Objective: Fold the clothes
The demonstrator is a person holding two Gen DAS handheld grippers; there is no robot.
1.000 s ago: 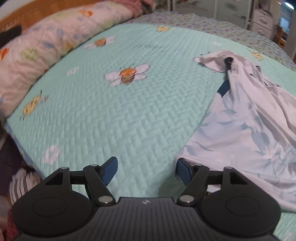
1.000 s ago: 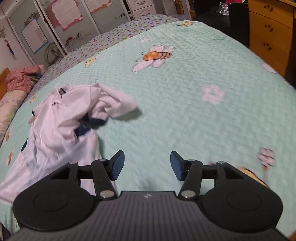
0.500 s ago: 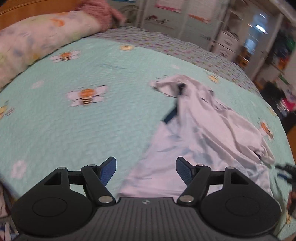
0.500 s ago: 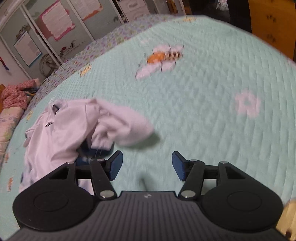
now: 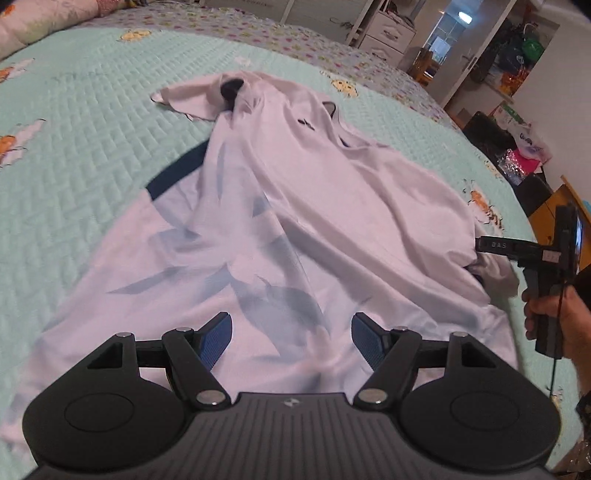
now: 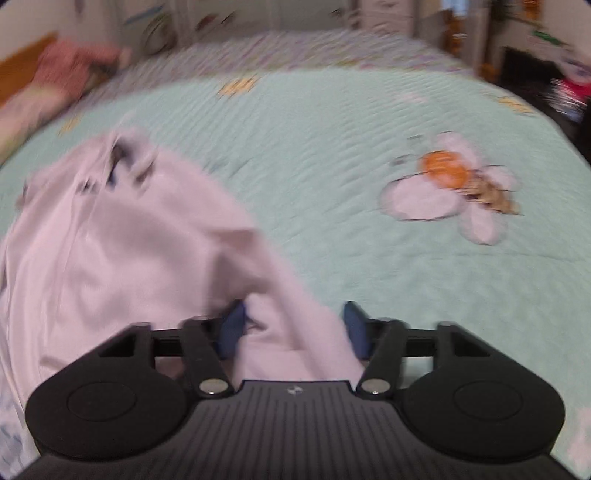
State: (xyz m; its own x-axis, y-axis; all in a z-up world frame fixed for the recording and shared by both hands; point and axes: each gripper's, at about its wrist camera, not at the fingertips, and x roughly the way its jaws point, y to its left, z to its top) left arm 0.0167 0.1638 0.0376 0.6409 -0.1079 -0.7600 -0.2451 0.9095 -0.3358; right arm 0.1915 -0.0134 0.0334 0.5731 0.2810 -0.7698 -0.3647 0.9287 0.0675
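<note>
A white T-shirt with pale blue leaf prints and navy trim lies crumpled on the mint quilted bed. My left gripper hovers open over the shirt's lower hem, nothing between its fingers. In the left wrist view my right gripper, held in a hand, reaches the shirt's right sleeve. In the blurred right wrist view the shirt fills the left side. A fold of sleeve lies between the open jaws of my right gripper.
The bedspread carries bee and flower patches. A floral pillow lies at the far left. Drawers, bags and clutter and a wooden cabinet stand beyond the bed's right edge.
My left gripper swung right from bare quilt to above the shirt's hem. My right gripper moved left and forward until the sleeve sits between its jaws. Both stayed open.
</note>
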